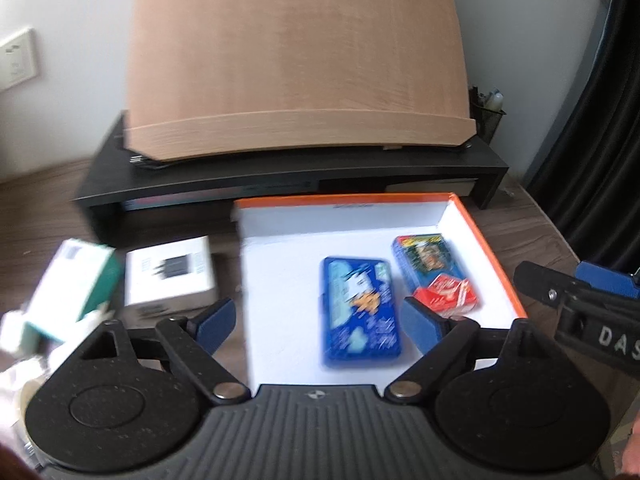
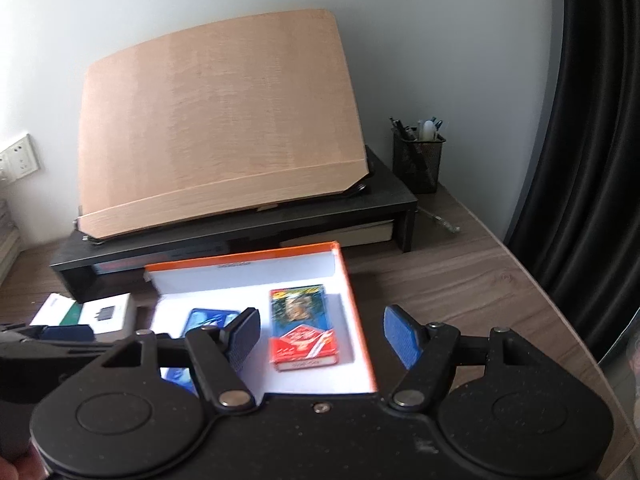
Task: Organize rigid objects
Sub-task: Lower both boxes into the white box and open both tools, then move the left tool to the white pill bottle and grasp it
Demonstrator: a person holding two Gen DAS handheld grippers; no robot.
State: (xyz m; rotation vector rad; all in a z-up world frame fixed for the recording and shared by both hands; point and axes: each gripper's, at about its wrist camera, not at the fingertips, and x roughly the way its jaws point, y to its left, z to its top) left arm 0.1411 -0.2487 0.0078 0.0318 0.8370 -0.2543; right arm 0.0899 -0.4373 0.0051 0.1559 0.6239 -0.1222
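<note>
An orange-rimmed white box (image 1: 484,240) (image 2: 352,280) lies open on the wooden desk. Inside it a blue tin (image 1: 360,312) (image 2: 208,318) lies flat, and to its right a red and blue pack (image 1: 436,276) (image 2: 300,324). My left gripper (image 1: 320,320) hovers above the near side of the box, open, its blue pads either side of the blue tin without touching it. My right gripper (image 2: 320,336) stands open over the box's right wall, with the red pack between the fingers but clear of them. A white charger box (image 1: 170,276) (image 2: 108,314) and a green and white box (image 1: 76,284) (image 2: 60,310) sit left of the box.
A black monitor riser (image 1: 280,176) (image 2: 240,236) behind the box carries a tilted wooden board (image 1: 296,60) (image 2: 220,120). A mesh pen holder (image 2: 418,160) stands at the back right, a dark curtain (image 2: 592,160) beyond the desk's right edge. White crumpled material (image 1: 16,360) lies at the near left.
</note>
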